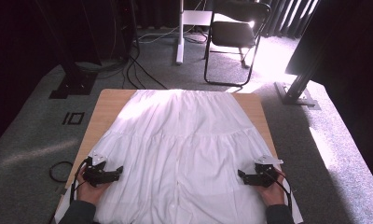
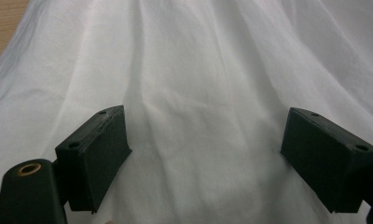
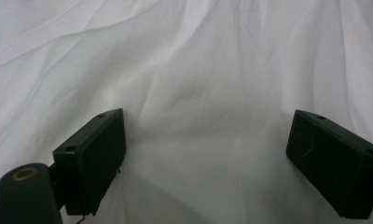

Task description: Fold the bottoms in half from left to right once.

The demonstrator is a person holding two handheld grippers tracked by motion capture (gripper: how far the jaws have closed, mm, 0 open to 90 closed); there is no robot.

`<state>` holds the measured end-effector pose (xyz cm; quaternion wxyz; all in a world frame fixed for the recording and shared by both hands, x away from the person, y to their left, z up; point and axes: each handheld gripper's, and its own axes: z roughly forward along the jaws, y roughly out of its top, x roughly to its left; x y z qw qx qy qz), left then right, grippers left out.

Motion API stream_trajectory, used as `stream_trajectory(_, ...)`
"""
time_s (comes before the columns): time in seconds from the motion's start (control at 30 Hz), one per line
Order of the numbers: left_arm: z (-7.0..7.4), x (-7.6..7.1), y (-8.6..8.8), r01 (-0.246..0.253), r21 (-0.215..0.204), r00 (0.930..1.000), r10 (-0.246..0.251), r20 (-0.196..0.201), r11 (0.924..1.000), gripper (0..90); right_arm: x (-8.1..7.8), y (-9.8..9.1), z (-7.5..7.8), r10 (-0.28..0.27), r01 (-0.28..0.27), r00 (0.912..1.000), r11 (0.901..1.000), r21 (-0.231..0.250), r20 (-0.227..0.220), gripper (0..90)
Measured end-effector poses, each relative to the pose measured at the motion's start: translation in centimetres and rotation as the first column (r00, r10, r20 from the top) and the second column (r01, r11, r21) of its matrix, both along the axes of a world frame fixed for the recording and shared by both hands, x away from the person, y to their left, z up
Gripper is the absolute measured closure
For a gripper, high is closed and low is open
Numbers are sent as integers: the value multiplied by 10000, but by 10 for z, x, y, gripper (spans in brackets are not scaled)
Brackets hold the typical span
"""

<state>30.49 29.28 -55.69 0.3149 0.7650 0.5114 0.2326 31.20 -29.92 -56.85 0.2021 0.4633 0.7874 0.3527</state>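
A white tiered garment (image 1: pixel 184 140) lies spread flat over the wooden table (image 1: pixel 107 100), its narrow end at the far side and its wide hem toward the person. My left gripper (image 1: pixel 118 172) rests low over the cloth's near left part, jaws pointing inward, held in a hand. My right gripper (image 1: pixel 241 175) mirrors it at the near right. In the left gripper view, the left gripper (image 2: pixel 205 154) stands open above wrinkled white cloth (image 2: pixel 198 70), nothing between its pads. The right gripper (image 3: pixel 205 156) is likewise open over the cloth (image 3: pixel 194 65).
Bare table wood shows at the far left and far right corners (image 1: pixel 257 105). Beyond the table stand a black folding chair (image 1: pixel 233 35) and a white post (image 1: pixel 180 32) on grey carpet. Cables (image 1: pixel 61 170) lie on the floor at the left.
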Motion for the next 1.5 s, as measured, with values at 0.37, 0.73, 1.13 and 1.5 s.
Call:
stream_trajectory(0.37, 15, -11, 0, -350, 603, 9978, 314, 591, 9976, 265, -1, 0, 0, -146, 146, 9999, 9999, 54, 37, 143)
stream_trajectory(0.73, 16, 3, 45, -2237, 385, 9746, 2232, 161, 9739, 59, -1, 0, 0, -147, 146, 9999, 9999, 59, 42, 143)
stream_trajectory(1.13, 3, 3, 58, -2109, 79, 9760, 2110, -544, 9775, 48, -1, 0, 0, -146, 145, 9999, 9999, 60, 40, 143)
stream_trajectory(1.5, 22, -8, 71, -2173, 940, 9759, 2180, 36, 9716, 889, -4, 0, 1, -225, 223, 9997, 9996, 144, 106, 203)
